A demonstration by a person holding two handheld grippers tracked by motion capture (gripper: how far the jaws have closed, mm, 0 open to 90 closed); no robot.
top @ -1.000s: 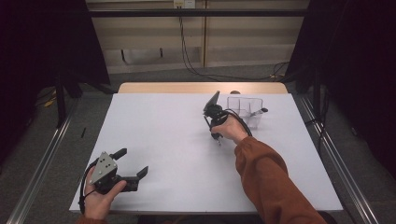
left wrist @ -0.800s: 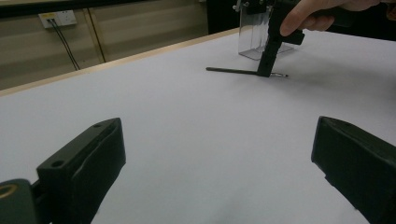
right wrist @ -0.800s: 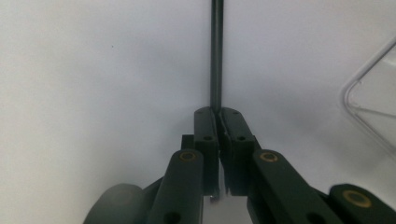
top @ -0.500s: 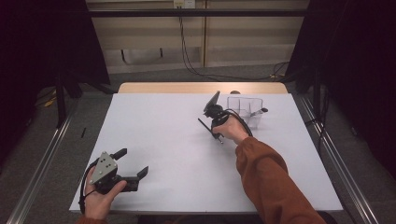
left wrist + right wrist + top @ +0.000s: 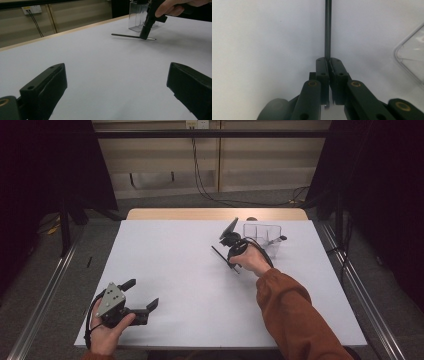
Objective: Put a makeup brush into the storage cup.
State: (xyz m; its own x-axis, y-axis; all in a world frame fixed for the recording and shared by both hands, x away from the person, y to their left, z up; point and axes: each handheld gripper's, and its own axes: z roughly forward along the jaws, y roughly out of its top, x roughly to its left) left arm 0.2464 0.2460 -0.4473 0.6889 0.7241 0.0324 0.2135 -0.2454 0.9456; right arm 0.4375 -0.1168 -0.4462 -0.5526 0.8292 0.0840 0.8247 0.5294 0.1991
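A thin dark pen point(image 5: 223, 256) with a silvery tip, pinched level just above the white tabletop point(image 5: 175, 270), on the far right near a clear plastic container point(image 5: 262, 236).

Two grippers on show: left gripper point(image 5: 142, 296) at the lower left of the high view, right gripper point(image 5: 231, 262) just right of centre. One thin dark pen point(image 5: 223, 257) at the centre, one clear plastic container point(image 5: 262, 234) in the upper right, one white table point(image 5: 165, 255) across the middle. Two hands: left hand point(image 5: 106, 336), right hand point(image 5: 252, 262); one wall socket point(image 5: 32, 9) at the upper left of the left gripper view.
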